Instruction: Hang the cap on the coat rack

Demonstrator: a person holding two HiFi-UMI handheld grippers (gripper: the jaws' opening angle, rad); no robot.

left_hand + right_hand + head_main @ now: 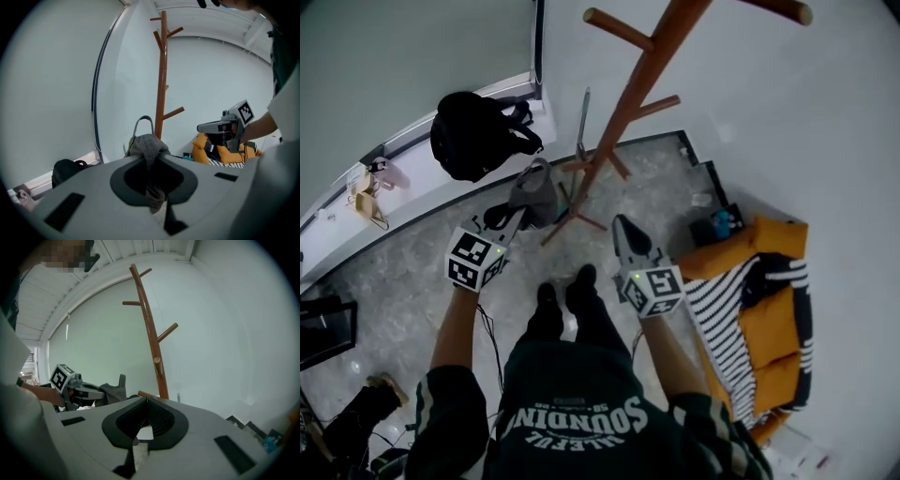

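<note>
Standing on a speckled grey stone floor [412, 281], the person is facing a reddish-brown wooden coat rack [628, 103] that is rising in front of a plain white wall [825, 122]. The left gripper [520, 220] is pinching a fold of the grey cap [536, 195] between its jaws; in the left gripper view the fabric is bunching up above the pads and hanging down between them. The cap is being held low, just left of the rack's pole and near its lower pegs, and it is resting on no peg. The right gripper [623, 227] is pointing toward the rack's base with its jaws pressed together and nothing between them.

A white ledge [403, 164] is running along the floor's far edge below a pale glazed panel, and a black backpack [473, 131] is sitting on that ledge, well apart from the rack. To the person's right, an orange seat [773, 328] is standing against the wall, and a black-and-white striped cloth [727, 319] is lying across it. The person's black shoes [567, 286] are planted between the two grippers in the head view.
</note>
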